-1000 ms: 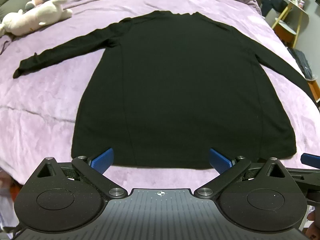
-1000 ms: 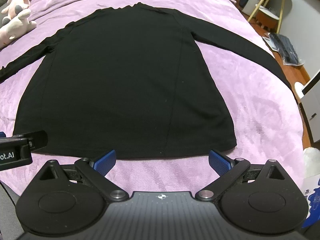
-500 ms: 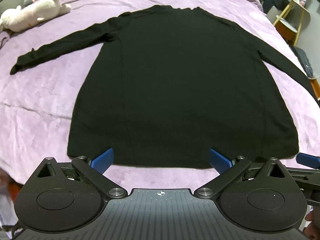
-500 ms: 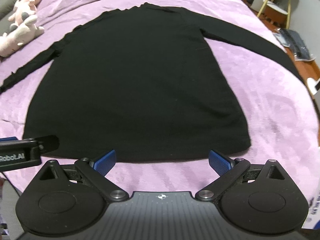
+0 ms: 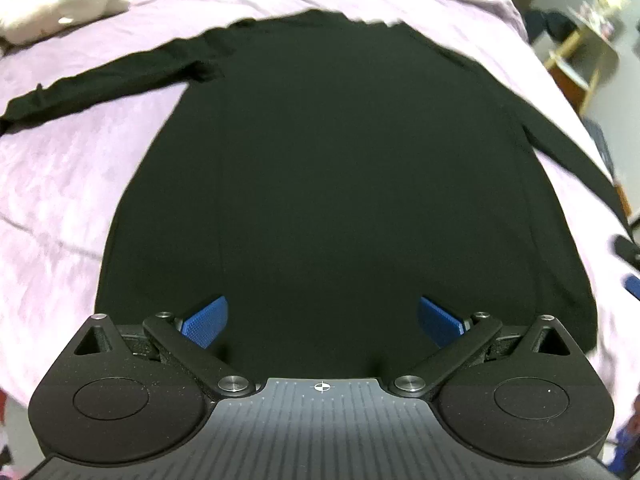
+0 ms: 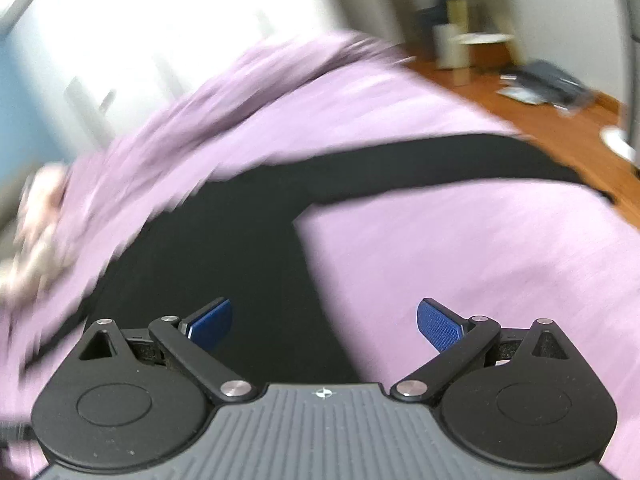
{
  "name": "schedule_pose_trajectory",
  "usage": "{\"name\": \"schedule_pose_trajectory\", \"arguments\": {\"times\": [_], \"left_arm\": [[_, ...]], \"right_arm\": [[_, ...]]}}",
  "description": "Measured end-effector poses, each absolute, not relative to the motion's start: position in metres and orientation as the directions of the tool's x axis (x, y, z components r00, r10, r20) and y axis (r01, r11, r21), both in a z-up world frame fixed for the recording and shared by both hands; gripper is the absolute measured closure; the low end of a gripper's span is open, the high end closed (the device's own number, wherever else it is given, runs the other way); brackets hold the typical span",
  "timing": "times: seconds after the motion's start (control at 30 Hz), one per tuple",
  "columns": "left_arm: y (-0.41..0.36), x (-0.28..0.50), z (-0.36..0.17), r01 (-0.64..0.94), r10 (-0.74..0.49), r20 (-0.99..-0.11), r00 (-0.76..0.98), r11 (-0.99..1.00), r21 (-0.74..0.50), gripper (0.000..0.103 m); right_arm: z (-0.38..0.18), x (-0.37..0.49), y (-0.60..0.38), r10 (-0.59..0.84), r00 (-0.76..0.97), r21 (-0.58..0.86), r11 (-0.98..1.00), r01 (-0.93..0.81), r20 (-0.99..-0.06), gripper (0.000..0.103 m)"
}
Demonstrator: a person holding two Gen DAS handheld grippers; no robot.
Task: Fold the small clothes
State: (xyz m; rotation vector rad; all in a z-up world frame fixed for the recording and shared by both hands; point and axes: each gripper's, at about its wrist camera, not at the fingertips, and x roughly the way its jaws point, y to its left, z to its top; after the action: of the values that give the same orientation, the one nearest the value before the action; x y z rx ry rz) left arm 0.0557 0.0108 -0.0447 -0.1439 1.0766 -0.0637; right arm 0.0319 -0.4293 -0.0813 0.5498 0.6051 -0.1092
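Left wrist view: the left tool (image 5: 322,322) is hovering over the hem of the black long-sleeved top (image 5: 320,168), its blue fingers (image 5: 204,322) spread wide and gripping nothing. The top is lying flat on the purple bed cover (image 5: 64,184), hem toward the near edge of the bed and collar toward the far edge. One sleeve (image 5: 104,80) is stretching toward the left edge, the other toward the right edge. A plush toy (image 5: 60,8) is resting near the far left corner. At the right border a dark and blue part is showing; it is too blurred to identify.

Right wrist view: the frame is smearing with motion. The right tool (image 6: 324,326) is also standing wide open and empty, poised above the top's right side seam (image 6: 304,264), with the right sleeve (image 6: 440,164) reaching toward the right edge of the bed, beyond which a wooden floor (image 6: 560,120) is showing.

Progress: no fold is visible; the garment is only spread out. Judging from this, the sleeve folds and the body folds are all remaining.
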Motion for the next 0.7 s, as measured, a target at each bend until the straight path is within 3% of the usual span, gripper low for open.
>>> {"name": "schedule_pose_trajectory", "arguments": {"times": [0.13,0.2,0.27,0.37,0.5,0.57,0.63,0.7], "left_arm": [[0.019,0.08,-0.052,-0.065,-0.125,-0.834,0.538,0.98,-0.189,0.0],[0.022,0.09,-0.06,-0.088,-0.108,-0.827,0.552,0.978,-0.186,0.0],[0.024,0.096,-0.067,-0.104,-0.097,-0.829,0.551,0.977,-0.184,0.0],[0.028,0.101,-0.078,-0.128,-0.1,-0.836,0.539,0.972,-0.199,0.0],[0.029,0.102,-0.086,-0.145,-0.097,-0.84,0.534,0.968,-0.204,0.0],[0.027,0.102,-0.086,-0.139,-0.09,-0.842,0.532,0.972,-0.191,0.0],[0.028,0.104,-0.089,-0.137,-0.085,-0.845,0.527,0.973,-0.183,0.0],[0.029,0.105,-0.091,-0.131,-0.09,-0.846,0.525,0.974,-0.185,0.0]], "right_arm": [[-0.105,0.05,-0.527,-0.054,0.839,0.622,0.644,0.444,-0.542,0.009],[-0.121,0.05,-0.567,-0.108,0.835,0.691,0.51,0.512,-0.539,0.025],[-0.143,0.051,-0.6,-0.133,0.816,0.742,0.354,0.569,-0.562,0.048],[-0.175,0.05,-0.628,-0.139,0.827,0.815,0.143,0.561,-0.545,0.066],[-0.193,0.063,-0.641,-0.175,0.814,0.816,0.075,0.573,-0.555,0.075],[-0.203,0.069,-0.645,-0.195,0.801,0.813,0.034,0.582,-0.565,0.092],[-0.207,0.072,-0.653,-0.205,0.795,0.813,-0.005,0.583,-0.571,0.101],[-0.205,0.076,-0.656,-0.214,0.788,0.804,0.019,0.594,-0.577,0.1]]}}
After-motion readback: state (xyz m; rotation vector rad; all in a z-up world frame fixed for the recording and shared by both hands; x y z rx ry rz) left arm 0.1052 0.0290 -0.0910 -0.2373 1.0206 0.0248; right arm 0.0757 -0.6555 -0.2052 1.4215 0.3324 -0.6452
